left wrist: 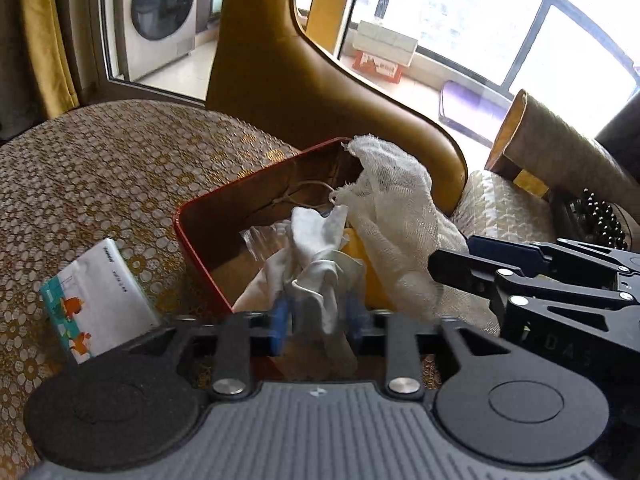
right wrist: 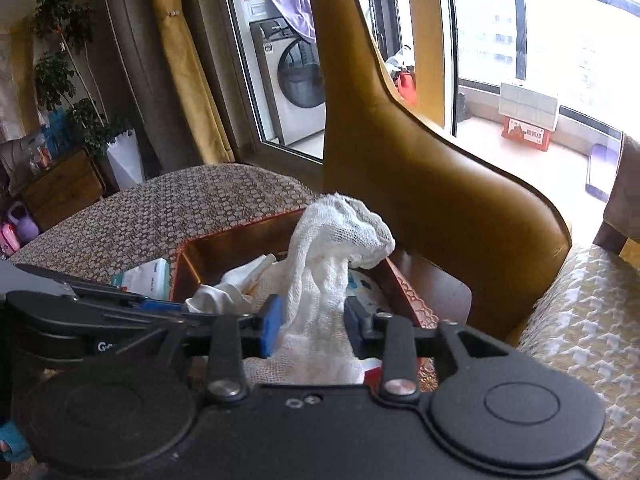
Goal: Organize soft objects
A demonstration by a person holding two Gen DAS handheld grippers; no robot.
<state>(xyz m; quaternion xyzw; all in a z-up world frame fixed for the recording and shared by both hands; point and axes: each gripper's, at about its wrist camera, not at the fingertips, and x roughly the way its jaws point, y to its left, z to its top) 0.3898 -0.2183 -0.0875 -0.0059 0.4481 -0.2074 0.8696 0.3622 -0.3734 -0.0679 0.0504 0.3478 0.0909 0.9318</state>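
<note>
The left gripper [left wrist: 320, 320] has its blue fingers [left wrist: 279, 326] pinched on 1 smooth white cloth [left wrist: 320, 276], and the right gripper [right wrist: 312, 326] holds 1 white gauze cloth [right wrist: 320, 264] between fingers set moderately apart; both cloths hang over the 1 red box [left wrist: 200, 248] on the patterned table [left wrist: 100, 168]. Both look light, limp and easily snagged, so a bunched middle fold seems the safest hold. 1 tissue pack [left wrist: 96, 300] lies just beside the box.

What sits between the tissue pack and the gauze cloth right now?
In the left wrist view, the red box's wall and the smooth white cloth held by the left tool lie between the tissue pack and the gauze cloth.
</note>
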